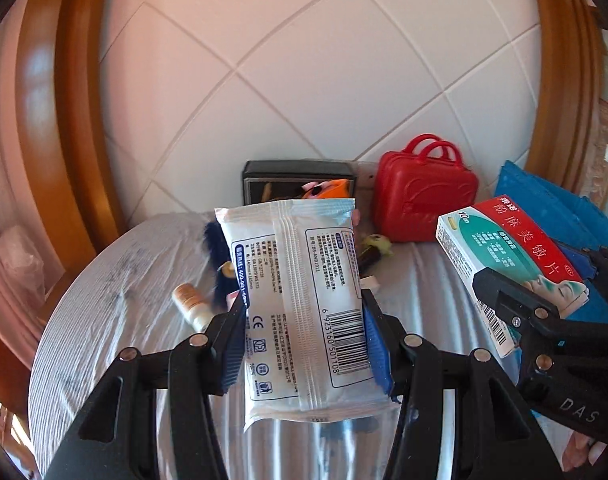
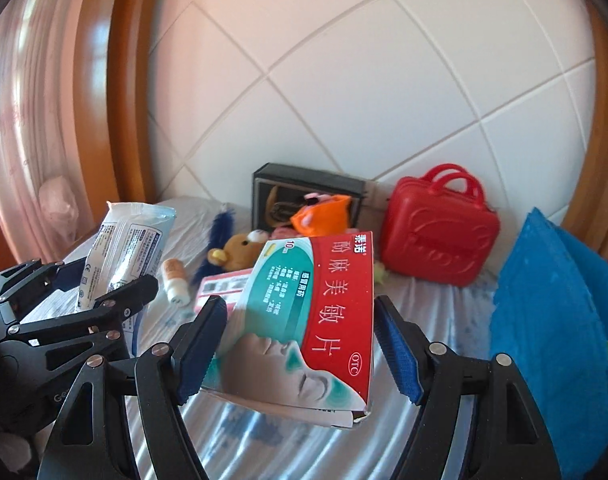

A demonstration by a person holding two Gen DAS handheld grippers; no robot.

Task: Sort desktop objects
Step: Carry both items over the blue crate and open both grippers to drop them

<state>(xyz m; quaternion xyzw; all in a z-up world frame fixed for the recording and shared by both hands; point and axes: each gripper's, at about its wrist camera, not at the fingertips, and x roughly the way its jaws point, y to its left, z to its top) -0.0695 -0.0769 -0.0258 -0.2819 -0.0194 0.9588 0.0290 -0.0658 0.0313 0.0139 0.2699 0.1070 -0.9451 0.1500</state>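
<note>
White wipes packet (image 1: pixel 304 304) clamped upright in left gripper (image 1: pixel 304 340); perhaps lifted.

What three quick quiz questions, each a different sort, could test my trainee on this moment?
1. True or false: the left claw holds the white wipes pack clear of the table cloth.
2. Which item does the right claw hold? A) red case B) medicine box C) small bottle
3. Fill in: the red case stands against the tiled ____.

Key: 1 true; 2 B, the medicine box; 3 wall.
</note>
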